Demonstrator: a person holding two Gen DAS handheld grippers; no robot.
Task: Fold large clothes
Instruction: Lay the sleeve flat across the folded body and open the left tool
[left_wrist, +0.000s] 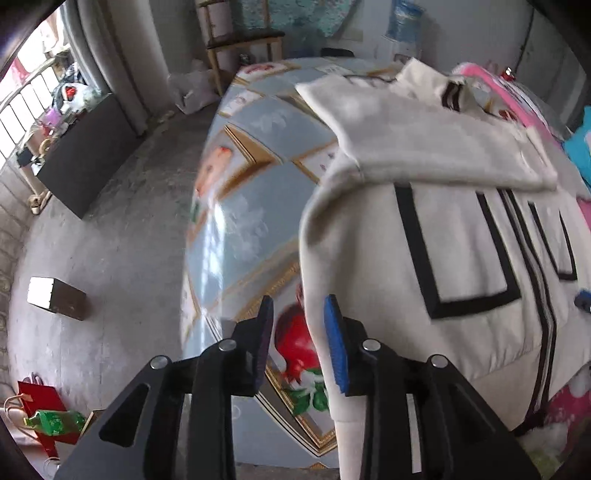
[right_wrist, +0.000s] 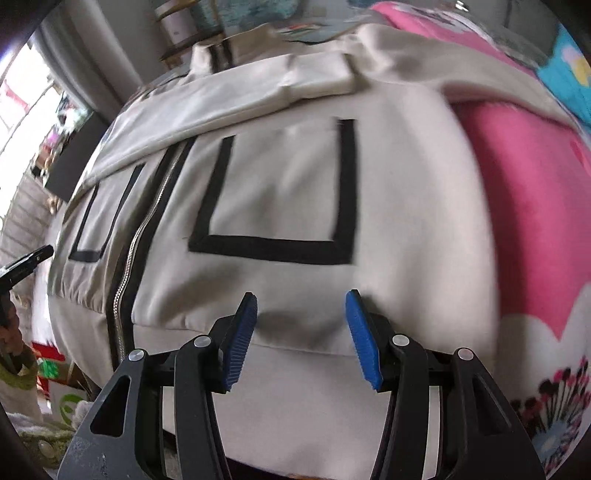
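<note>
Your left tool (left_wrist: 299, 314) narrowly parted at white jacket (left_wrist: 461, 258) edge, gripping nothing; right tool (right_wrist: 301, 306) wide above hem.

one cream jacket (right_wrist: 280, 206), two black-trimmed pockets (right_wrist: 280, 192) on it, one zipper (right_wrist: 142, 236), and two grippers (left_wrist: 299, 332) total.

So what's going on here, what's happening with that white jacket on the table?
A person with a handheld gripper in each hand is folding a cream jacket with black trim, which lies zipped and front up on a patterned table. One sleeve is already folded across the chest. The left gripper is open at the jacket's side edge near the hem, with nothing pinched. The right gripper is open just above the hem band and grips nothing. A pink blanket lies beside the jacket.
</note>
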